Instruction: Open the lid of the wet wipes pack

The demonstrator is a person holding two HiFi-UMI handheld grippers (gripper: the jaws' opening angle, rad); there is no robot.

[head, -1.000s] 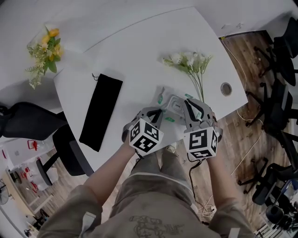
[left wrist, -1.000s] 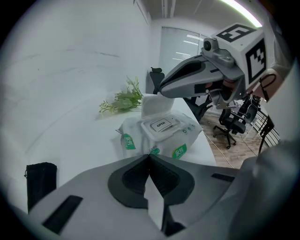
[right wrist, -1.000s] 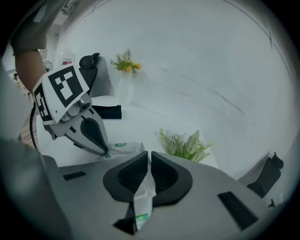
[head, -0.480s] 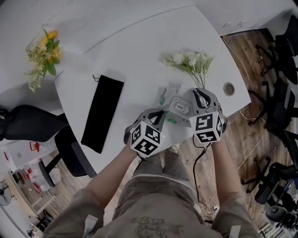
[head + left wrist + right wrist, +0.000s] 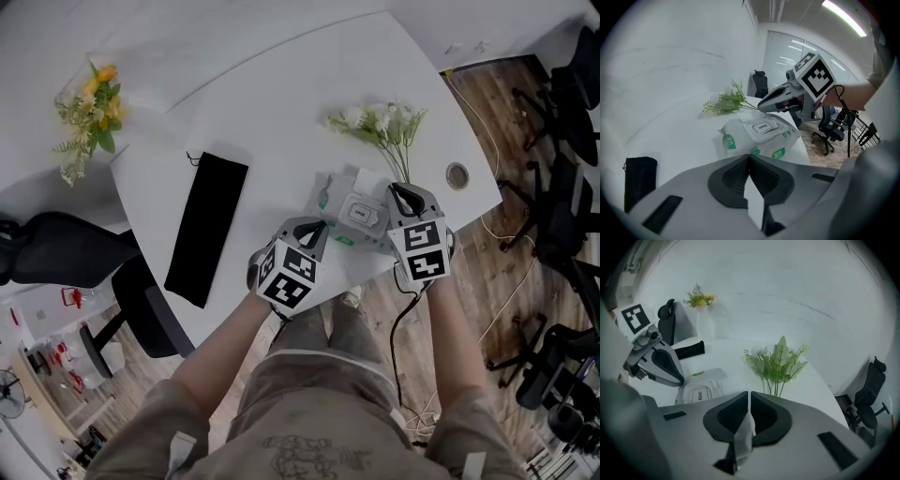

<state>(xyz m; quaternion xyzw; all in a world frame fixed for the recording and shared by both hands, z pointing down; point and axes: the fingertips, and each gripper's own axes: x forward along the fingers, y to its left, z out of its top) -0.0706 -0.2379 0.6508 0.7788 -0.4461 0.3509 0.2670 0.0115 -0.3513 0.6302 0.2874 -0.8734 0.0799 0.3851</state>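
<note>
The wet wipes pack (image 5: 352,214) lies near the table's front edge, white with green labels. Its lid (image 5: 762,126), marked OPEN, is down flat. My left gripper (image 5: 316,228) sits at the pack's near left edge. Its jaws are closed, with a strip of white film between the pads (image 5: 749,157). My right gripper (image 5: 401,190) is at the pack's right end. Its jaws have just been closing and now pinch crinkled white film from the pack's edge (image 5: 749,394). In the right gripper view the pack (image 5: 701,390) lies to the left, next to the left gripper (image 5: 680,380).
A bunch of white artificial flowers (image 5: 380,122) lies just beyond the pack, and a black pouch (image 5: 206,225) lies to its left. Yellow flowers (image 5: 89,103) stand at the far left. A cable hole (image 5: 457,176) sits near the table's right edge. Office chairs (image 5: 562,187) stand on the floor at right.
My right gripper has moved from the lid's near side out to the pack's right end. The left gripper has kept its place. The lid is still shut.
</note>
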